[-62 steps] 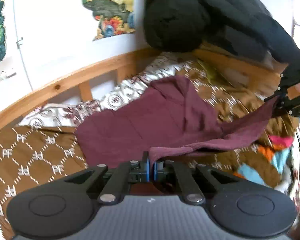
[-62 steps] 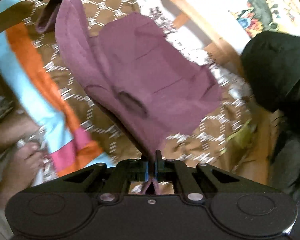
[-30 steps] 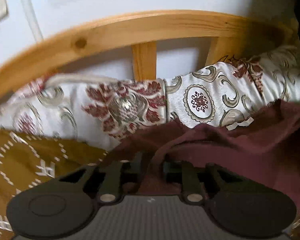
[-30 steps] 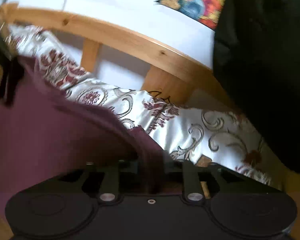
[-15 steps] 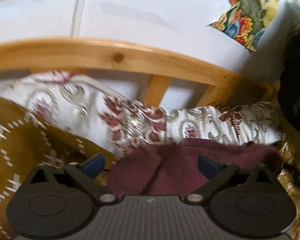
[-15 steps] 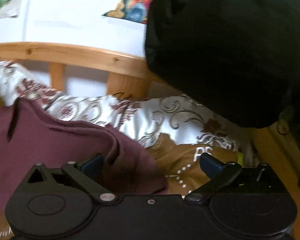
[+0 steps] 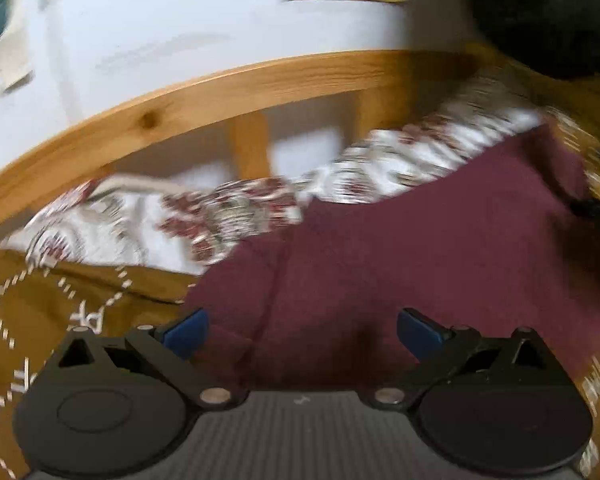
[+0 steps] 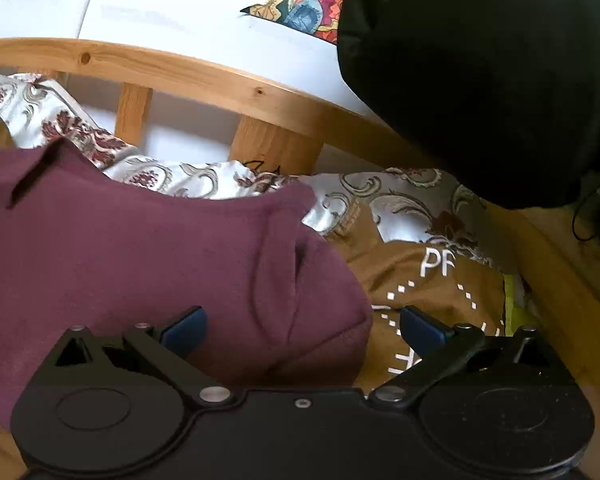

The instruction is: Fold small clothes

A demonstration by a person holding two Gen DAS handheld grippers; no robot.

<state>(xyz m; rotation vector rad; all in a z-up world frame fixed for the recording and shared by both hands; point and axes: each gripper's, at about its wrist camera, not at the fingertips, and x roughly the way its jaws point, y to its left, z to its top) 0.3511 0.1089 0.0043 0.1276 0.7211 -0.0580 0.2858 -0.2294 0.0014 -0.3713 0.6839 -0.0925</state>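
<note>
Left wrist view is blurry, but the left claw [image 7: 300, 330] is spread wide and holding nothing, hovering over the maroon garment [image 7: 440, 248] lying on the bed's brown blanket [image 7: 40, 320]. Right wrist view: right claw [image 8: 302, 330] is spread too, with the garment's folded edge just beyond it, probably laid there on purpose to settle the fold.

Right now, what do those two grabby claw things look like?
Both look alike. The left gripper and right gripper are matte black plastic, each with two big round discs, angled link bars with small silver pins, and two blue fingertip pads. The left's base is ribbed grey; the right's is smooth black. No cables or sleeves show.
</note>
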